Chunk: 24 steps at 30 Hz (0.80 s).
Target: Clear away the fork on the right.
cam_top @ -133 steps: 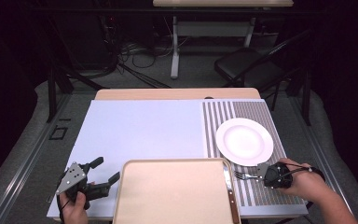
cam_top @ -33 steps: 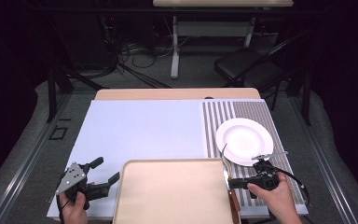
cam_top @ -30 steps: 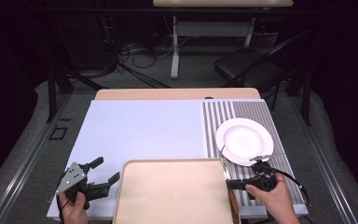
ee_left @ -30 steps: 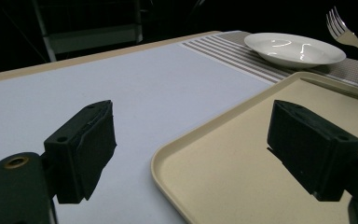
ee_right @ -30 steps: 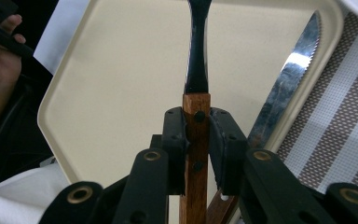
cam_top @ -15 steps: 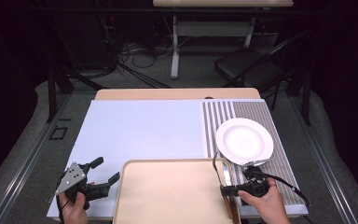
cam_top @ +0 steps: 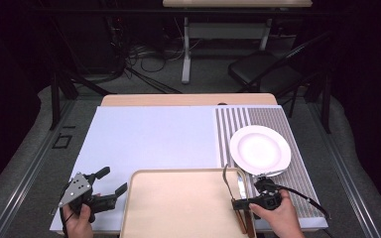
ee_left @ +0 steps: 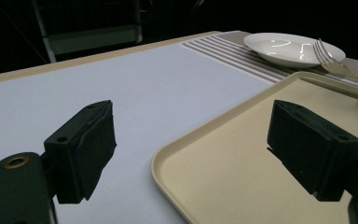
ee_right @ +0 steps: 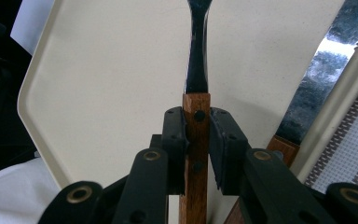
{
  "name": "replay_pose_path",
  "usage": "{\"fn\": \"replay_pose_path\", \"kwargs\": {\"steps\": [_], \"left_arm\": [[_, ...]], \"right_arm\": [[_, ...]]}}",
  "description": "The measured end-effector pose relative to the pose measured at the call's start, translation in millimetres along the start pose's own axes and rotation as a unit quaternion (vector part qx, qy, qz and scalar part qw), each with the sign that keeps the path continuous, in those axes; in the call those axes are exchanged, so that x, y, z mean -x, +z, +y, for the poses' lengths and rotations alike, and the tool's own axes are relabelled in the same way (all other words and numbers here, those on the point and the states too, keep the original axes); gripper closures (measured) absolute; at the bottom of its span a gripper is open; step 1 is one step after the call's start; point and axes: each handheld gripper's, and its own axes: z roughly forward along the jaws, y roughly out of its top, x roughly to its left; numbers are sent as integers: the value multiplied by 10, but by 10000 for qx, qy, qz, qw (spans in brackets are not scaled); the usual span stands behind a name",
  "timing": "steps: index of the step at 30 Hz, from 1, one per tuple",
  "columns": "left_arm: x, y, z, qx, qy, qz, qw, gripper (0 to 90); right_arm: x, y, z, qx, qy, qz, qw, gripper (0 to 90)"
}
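A fork with a wooden handle [ee_right: 196, 140] is pinched between the jaws of my right gripper [ee_right: 196, 116], its metal neck [ee_right: 196, 46] reaching out over the beige tray [ee_right: 112, 70]. In the high view the right gripper [cam_top: 239, 204] sits at the tray's [cam_top: 178, 208] right side with the fork [cam_top: 226, 176] pointing away from the person. A knife [cam_top: 240, 186] lies along the tray's right rim, beside the fork; its blade [ee_right: 326, 65] is close by. My left gripper [cam_top: 111, 181] rests open at the tray's left corner, nothing between its pads [ee_left: 81, 149].
A white plate [cam_top: 260, 149] stands on the striped placemat [cam_top: 273, 119] at the right. From the left gripper view the plate [ee_left: 293, 46] and fork [ee_left: 328, 60] lie beyond the tray's rim [ee_left: 168, 154]. The pale blue table cover [cam_top: 149, 134] stretches left.
My right gripper has carried the fork left from the placemat below the plate to the tray's right side. The left gripper has stayed put.
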Motion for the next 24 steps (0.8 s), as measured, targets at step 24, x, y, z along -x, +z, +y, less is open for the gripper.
{"fn": "replay_pose_path", "kwargs": {"steps": [24], "left_arm": [[-7, 1, -2, -13, 0, -20, 10000, 154]], "right_arm": [[5, 193, -33, -54, 102, -274, 9996, 742]]}}
